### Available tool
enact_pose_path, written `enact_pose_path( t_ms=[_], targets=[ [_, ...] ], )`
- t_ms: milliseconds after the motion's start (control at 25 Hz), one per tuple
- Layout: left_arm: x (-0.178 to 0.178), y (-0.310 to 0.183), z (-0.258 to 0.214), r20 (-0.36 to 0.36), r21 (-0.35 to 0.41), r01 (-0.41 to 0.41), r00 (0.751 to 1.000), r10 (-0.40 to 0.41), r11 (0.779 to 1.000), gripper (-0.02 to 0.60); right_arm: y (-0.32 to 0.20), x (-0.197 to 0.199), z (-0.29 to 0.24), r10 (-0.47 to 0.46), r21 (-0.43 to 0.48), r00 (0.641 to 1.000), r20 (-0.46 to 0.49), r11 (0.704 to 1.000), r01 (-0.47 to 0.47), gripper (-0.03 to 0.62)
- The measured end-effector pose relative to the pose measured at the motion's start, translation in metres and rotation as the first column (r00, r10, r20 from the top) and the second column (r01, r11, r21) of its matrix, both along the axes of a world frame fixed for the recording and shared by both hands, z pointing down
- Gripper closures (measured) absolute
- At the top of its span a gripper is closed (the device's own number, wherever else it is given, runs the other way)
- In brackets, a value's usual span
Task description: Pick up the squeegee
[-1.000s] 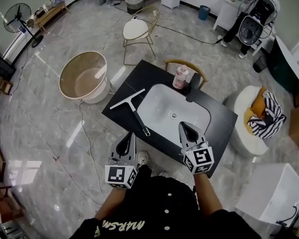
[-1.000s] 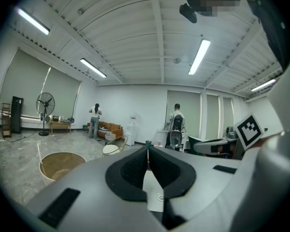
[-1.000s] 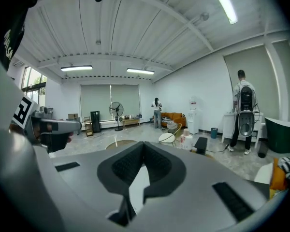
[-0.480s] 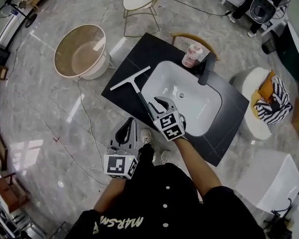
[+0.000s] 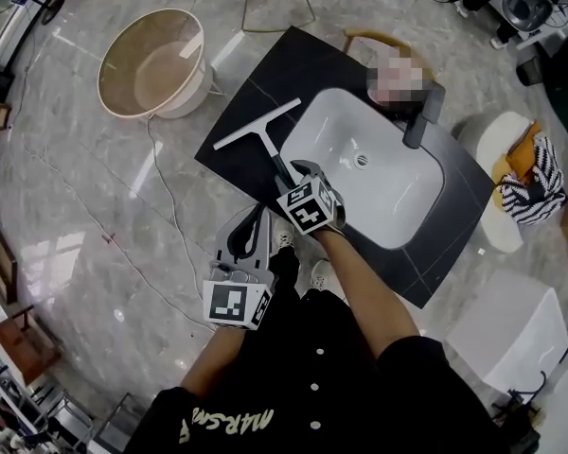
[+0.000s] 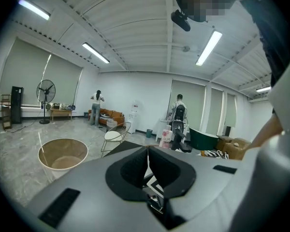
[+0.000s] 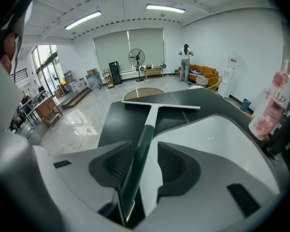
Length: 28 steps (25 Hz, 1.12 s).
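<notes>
The squeegee (image 5: 263, 140) lies on the black countertop (image 5: 256, 78) left of the white sink (image 5: 383, 183), its pale blade far and its dark green handle pointing toward me. My right gripper (image 5: 304, 171) is down over the handle end. In the right gripper view the handle (image 7: 146, 129) runs between the jaws of that gripper (image 7: 144, 146). The jaws are opening, a gap shows beside the handle, and the pads do not press on it. My left gripper (image 5: 255, 219) hangs off the counter's near edge over the floor, shut with nothing in it (image 6: 148, 148).
A black faucet (image 5: 424, 116) and a pink bottle (image 7: 272, 105) stand at the sink's far side. A round beige tub (image 5: 151, 60) sits on the floor to the left, with a cable trailing from it. A white stool with striped cloth (image 5: 525, 178) stands at the right.
My right gripper swung from the sink's near right edge leftward and down onto the squeegee handle, and its jaws spread. My left gripper sank a little.
</notes>
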<state>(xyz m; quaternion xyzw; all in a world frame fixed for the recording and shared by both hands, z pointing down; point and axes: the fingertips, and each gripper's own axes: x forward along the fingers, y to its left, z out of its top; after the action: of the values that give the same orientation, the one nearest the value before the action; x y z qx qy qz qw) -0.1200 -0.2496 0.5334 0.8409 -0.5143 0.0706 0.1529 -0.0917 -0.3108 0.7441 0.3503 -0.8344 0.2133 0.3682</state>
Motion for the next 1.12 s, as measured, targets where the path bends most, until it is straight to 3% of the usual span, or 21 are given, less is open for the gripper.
enact_pose_path(
  t_ms=[760, 1120],
  targets=[
    [-0.020, -0.011, 0.024, 0.001, -0.051, 0.034, 0.999, -0.034, 0.998, 0.563, -0.011, -0.008, 0.022, 0.052, -0.028, 0.998, -0.048, 0.998, -0.054, 0.491],
    [-0.018, -0.013, 0.015, -0.002, -0.026, 0.018, 1.000, -0.018, 0.999, 0.563, -0.015, 0.004, 0.003, 0.038, 0.047, 0.997, -0.070, 0.998, -0.035, 0.505]
  ],
)
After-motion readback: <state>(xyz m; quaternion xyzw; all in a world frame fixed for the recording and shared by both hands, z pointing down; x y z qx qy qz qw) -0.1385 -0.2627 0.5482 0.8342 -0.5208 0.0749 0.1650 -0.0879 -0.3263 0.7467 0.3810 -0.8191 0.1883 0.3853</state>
